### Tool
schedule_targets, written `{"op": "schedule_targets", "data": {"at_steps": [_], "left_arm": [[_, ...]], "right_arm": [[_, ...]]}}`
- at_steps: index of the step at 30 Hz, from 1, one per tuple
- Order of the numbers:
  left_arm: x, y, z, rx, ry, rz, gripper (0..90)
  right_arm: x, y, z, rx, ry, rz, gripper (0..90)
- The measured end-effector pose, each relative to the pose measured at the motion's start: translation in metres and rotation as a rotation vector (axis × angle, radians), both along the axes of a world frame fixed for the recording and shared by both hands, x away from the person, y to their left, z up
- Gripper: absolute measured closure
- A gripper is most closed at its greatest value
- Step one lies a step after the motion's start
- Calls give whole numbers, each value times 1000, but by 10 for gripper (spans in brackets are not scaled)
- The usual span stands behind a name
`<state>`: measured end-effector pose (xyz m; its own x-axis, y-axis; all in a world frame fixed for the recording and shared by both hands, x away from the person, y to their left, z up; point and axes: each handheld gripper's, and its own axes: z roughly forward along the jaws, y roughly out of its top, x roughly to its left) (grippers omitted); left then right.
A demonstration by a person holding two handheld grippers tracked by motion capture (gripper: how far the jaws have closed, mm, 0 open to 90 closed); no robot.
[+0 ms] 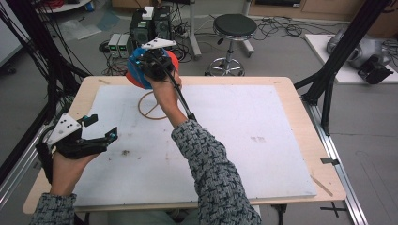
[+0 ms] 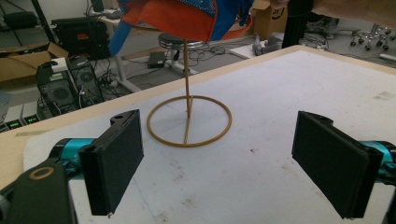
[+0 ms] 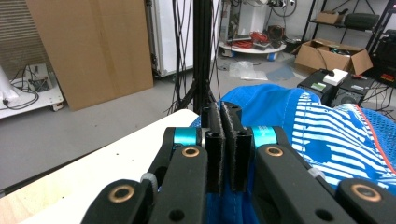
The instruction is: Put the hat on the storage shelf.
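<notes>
Fabric first: a blue cap (image 1: 136, 70) with an orange underside and white-striped mesh panel sits atop a thin wooden stand (image 2: 187, 100), an upright rod rising from a ring base, at twelve o'clock on the white foam-like mat (image 1: 244, 140) covering the plywood table (image 1: 300, 108). The right gripper (image 3: 223, 135) has its padded black jaws pressed together, pinching the cap's cloth. The left gripper (image 1: 104, 126), at eight o'clock, holds nothing, its flat felt-faced jaws spread wide apart.

grey floor (image 1: 281, 56) | black stool (image 1: 233, 28) – cardboard boxes (image 3: 334, 58) | cable tangle (image 1: 277, 26) – black frame posts (image 1: 345, 47)
</notes>
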<state>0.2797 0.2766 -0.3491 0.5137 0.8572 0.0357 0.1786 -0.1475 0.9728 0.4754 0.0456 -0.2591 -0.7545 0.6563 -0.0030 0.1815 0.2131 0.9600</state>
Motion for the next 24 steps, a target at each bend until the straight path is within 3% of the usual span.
{"op": "schedule_targets", "data": {"at_steps": [24], "left_arm": [[1,-3,-1,13,3,-7,166]], "right_arm": [[2,-1,-2,9,2,-19,617]]}}
